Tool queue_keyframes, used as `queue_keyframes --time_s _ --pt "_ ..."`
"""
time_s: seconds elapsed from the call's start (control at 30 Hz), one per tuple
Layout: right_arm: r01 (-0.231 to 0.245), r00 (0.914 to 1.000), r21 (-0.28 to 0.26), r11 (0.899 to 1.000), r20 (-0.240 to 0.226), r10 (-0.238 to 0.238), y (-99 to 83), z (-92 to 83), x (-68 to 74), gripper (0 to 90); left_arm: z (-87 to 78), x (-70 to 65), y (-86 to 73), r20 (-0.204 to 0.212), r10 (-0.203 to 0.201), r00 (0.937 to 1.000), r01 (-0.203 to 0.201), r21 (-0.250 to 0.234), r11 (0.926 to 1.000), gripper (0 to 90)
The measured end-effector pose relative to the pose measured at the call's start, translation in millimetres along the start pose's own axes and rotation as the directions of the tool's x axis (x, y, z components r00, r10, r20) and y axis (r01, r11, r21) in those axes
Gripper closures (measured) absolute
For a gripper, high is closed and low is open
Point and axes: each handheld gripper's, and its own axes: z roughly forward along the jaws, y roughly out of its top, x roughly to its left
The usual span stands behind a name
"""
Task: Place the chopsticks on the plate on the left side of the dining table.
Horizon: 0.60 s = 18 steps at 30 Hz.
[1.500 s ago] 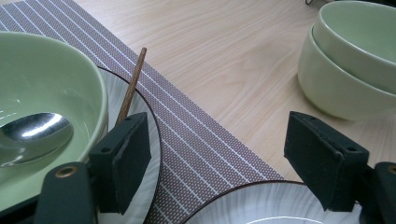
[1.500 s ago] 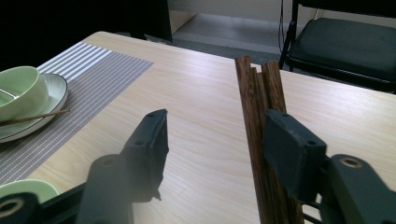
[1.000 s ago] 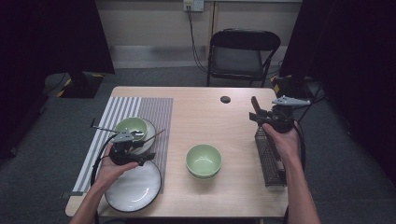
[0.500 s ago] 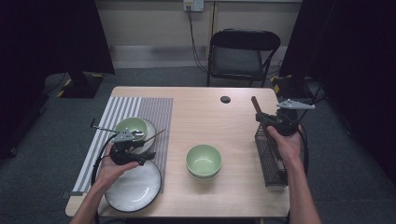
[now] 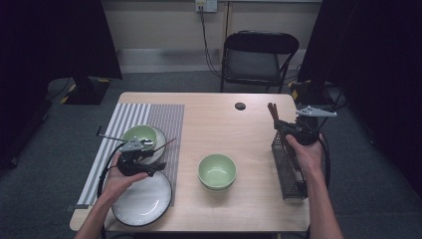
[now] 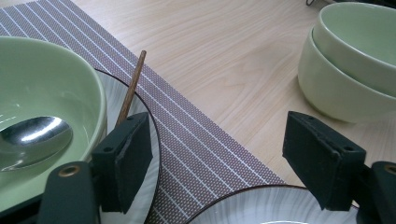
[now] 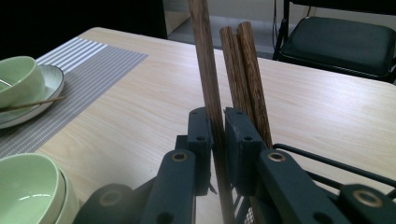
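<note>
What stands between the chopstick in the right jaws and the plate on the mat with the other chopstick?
Only bare table lies across that stretch; the stacked green bowls sit nearer the person, beside that line. The right gripper is clamped on one chopstick.

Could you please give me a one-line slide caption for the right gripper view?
Right gripper shut on one chopstick, two more standing behind it in the wire basket.

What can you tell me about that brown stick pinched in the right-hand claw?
The chopstick is a round dark brown stick, seemingly wood, with visible grain. It stands almost upright, pinched between the two black pads of the right claw, which has just been closing on it. Its lower end drops into the wire basket at the table's right edge, beside two more chopsticks standing just behind.
</note>
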Motion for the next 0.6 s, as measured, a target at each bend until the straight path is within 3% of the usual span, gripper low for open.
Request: queue_keyframes --time_s 0.33,0.6 --pt "0.028 0.9995 0.039 0.999 0.011 -0.028 -2.7 2.2 2.6 81.0 -1.0 0.4 0.1 -0.005 0.006 1.0 -0.006 0.002 1.0 23.8" --pt "0.005 0.9999 -0.023 1.0 -0.012 -0.005 1.5 -3.9 -0.1 82.7 -0.2 0.1 -0.2 -0.001 0.001 1.0 -0.001 0.003 1.0 23.8"
